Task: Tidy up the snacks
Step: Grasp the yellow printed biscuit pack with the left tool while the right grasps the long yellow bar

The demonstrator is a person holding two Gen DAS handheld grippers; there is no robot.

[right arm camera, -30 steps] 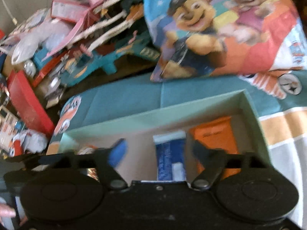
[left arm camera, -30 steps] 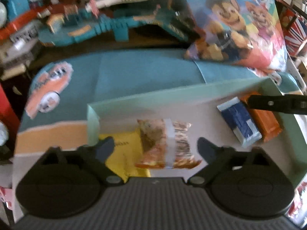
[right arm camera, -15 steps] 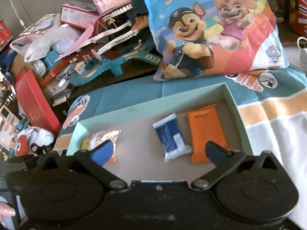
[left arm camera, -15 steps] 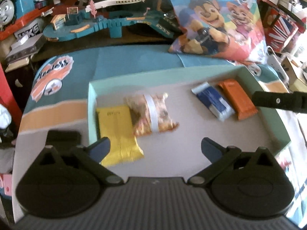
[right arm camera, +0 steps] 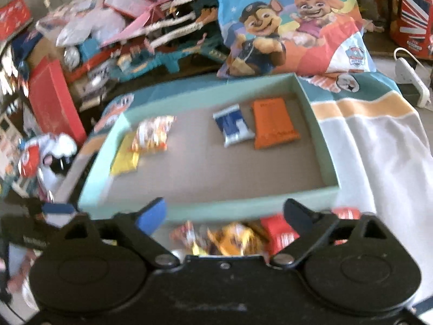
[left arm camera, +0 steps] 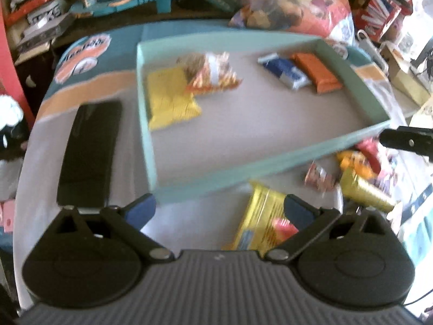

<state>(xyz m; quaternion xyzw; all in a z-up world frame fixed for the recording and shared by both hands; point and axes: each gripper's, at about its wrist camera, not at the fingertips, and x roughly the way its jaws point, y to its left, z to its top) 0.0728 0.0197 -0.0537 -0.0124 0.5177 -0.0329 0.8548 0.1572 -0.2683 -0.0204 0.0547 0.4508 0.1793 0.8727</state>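
Note:
A mint-green shallow box [left arm camera: 216, 173] [right arm camera: 243, 211] holds a yellow packet [left arm camera: 170, 100] [right arm camera: 123, 159], an orange-patterned snack bag [left arm camera: 213, 73] [right arm camera: 153, 134], a blue packet [left arm camera: 284, 71] [right arm camera: 232, 126] and an orange packet [left arm camera: 316, 73] [right arm camera: 273, 124]. My left gripper [left arm camera: 219, 208] is open and empty, just in front of the box's near wall, over a yellow wrapper [left arm camera: 262, 219]. My right gripper [right arm camera: 224, 214] is open and empty above loose snacks [right arm camera: 235, 237] outside the box. Its finger shows at the right in the left wrist view [left arm camera: 406, 142].
A black phone-like slab [left arm camera: 89, 154] lies left of the box. More loose snacks [left arm camera: 357, 173] lie at the box's near right corner. A cartoon-dog bag [right arm camera: 284, 24] and toy clutter [right arm camera: 151, 46] stand behind the box.
Both grippers have pulled back from inside the box to its near side. The loose snacks in front of the box have come into view. Both stay open.

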